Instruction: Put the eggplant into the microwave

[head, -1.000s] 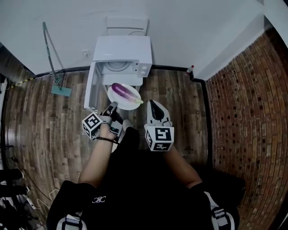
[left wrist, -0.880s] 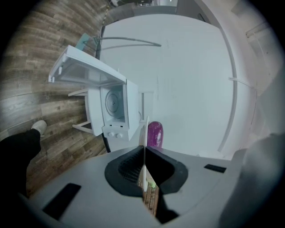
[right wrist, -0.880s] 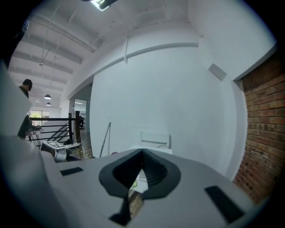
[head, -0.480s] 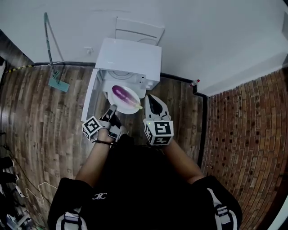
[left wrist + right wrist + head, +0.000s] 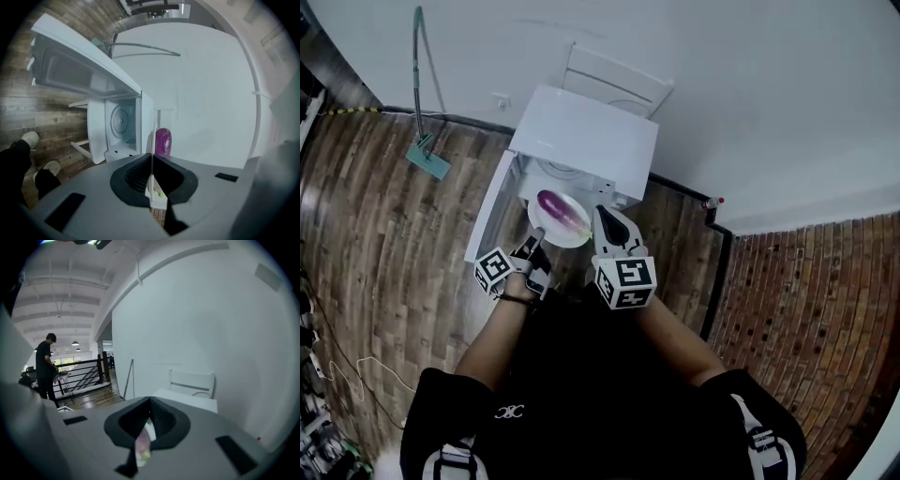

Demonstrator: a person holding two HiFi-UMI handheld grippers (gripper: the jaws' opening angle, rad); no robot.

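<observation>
A purple eggplant [image 5: 562, 213] lies on a white plate [image 5: 546, 225] that I carry with both grippers. My left gripper [image 5: 535, 242] is shut on the plate's near-left rim, and my right gripper [image 5: 602, 215] is shut on its right rim. The plate hangs right in front of the open cavity of the white microwave [image 5: 586, 131], whose door [image 5: 490, 210] swings out to the left. In the left gripper view the plate [image 5: 153, 150] shows edge-on between the jaws, with the eggplant [image 5: 163, 141] beyond and the cavity [image 5: 123, 123] to the left. The right gripper view shows the plate's rim [image 5: 143, 442] pinched between the jaws.
A white chair [image 5: 614, 80] stands behind the microwave against the wall. A mop [image 5: 420, 94] leans at the left. A brick wall [image 5: 825, 309] runs along the right, with a small red-capped bottle [image 5: 713, 202] at its corner. A person [image 5: 45, 366] stands far off.
Both grippers and the plate with the eggplant have moved forward to the microwave's opening. The grip on the plate is the same.
</observation>
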